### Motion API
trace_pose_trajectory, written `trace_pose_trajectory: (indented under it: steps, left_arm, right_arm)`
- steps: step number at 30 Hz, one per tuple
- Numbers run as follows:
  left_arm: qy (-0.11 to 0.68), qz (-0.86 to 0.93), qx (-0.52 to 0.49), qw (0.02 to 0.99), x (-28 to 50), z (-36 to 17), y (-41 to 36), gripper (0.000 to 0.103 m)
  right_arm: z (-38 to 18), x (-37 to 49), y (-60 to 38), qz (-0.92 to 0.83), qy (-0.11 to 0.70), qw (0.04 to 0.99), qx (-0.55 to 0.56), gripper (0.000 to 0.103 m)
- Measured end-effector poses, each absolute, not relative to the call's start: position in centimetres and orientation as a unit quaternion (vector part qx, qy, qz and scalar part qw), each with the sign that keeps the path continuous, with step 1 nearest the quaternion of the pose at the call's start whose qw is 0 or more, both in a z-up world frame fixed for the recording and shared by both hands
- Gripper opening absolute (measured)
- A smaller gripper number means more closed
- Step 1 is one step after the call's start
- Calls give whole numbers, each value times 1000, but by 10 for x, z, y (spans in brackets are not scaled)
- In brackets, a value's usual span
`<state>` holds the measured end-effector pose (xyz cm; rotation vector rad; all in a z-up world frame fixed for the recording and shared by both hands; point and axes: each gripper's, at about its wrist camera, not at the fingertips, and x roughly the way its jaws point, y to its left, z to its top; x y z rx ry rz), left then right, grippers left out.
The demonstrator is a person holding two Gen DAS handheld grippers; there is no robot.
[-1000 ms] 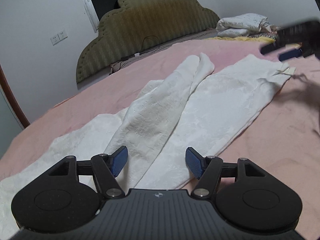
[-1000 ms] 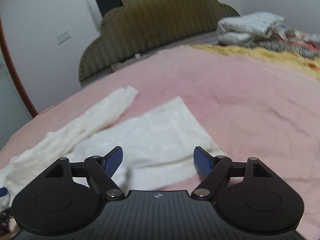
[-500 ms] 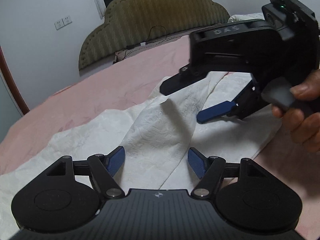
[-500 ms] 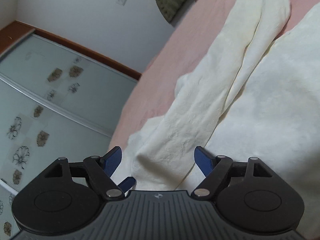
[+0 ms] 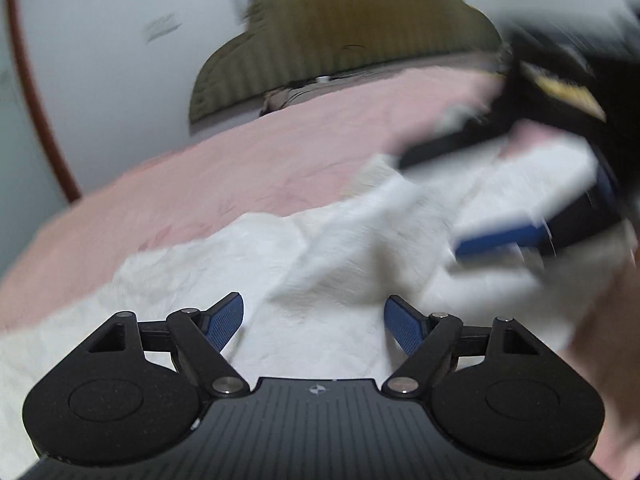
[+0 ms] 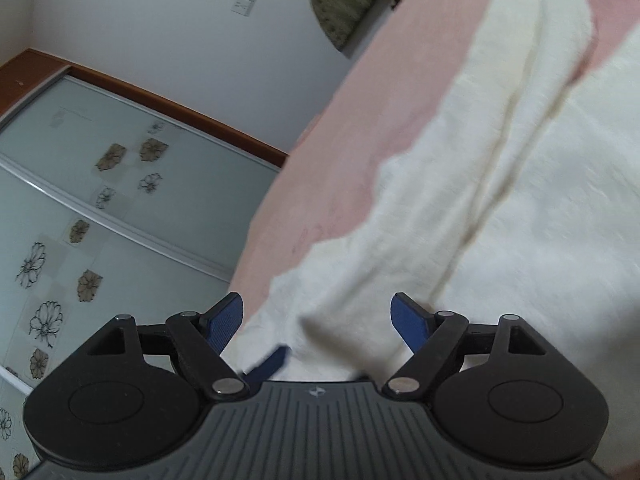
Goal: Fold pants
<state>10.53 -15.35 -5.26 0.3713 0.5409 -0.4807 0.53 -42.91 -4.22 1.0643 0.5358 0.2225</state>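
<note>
White textured pants [image 5: 340,272] lie spread on a pink bed. My left gripper [image 5: 314,322] is open and empty, low over the pants' wider end. The right gripper shows blurred at the right of the left wrist view, open, with a blue fingertip [image 5: 500,240] over the pants' legs. In the right wrist view the right gripper [image 6: 318,320] is open over the pants [image 6: 500,200], where one leg lies rolled beside the other. A blue fingertip [image 6: 268,364] of the left gripper shows just below it.
The pink bedcover [image 5: 240,168] runs to an olive padded headboard [image 5: 340,40] at the far wall. A wardrobe with flower-patterned glass doors [image 6: 100,200] stands beyond the bed's edge. A hand holding the right gripper is at the right edge.
The right gripper has moved right and down over the pants' legs, blurred by motion. My left gripper has dropped lower and closer to the pants. Both stayed open.
</note>
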Motion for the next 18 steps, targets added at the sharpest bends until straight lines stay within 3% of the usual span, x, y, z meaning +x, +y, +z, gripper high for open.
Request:
trace_pose_trajectory:
  steps: [7,13,18]
  left_arm:
    - [300,-245,68,919,124,-40,-120,80]
    - [285,-213,130,925,118,-38,-131,81]
    - [346,-184,94,915,152,-45,-131,79]
  right_arm:
    - [-48,22,-412,117,280,822,482,83]
    - [-47,16,-416,127,215,816,521,85]
    - [-37,16,-418,135,214,822,509,85]
